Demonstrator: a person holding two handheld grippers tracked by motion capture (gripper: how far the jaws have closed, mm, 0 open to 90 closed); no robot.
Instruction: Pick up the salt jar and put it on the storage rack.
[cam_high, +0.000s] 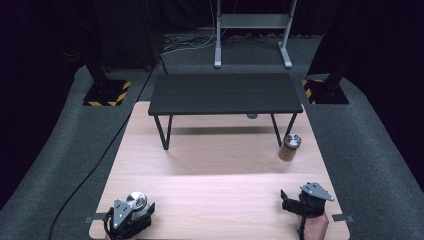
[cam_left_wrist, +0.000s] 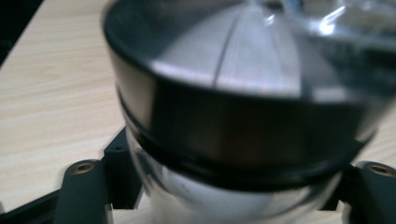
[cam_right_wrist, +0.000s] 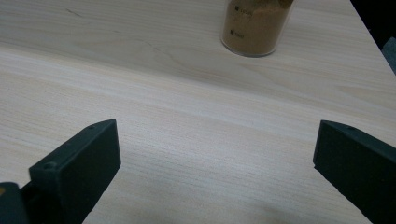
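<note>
Keep the left tongs (cam_high: 141, 212), clamped on the clear round jar with the silver metal lid (cam_high: 136, 201) at the pale wooden worktop's (cam_high: 220, 190) near-left corner, level while lifting; right tongs (cam_high: 290, 202) stand wide open, empty.

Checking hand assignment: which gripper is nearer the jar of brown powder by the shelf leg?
Right. The right gripper sits at the table's near edge, below the brown-powder jar, apart from it. The left gripper is across the table, shut on a clear jar.
</note>
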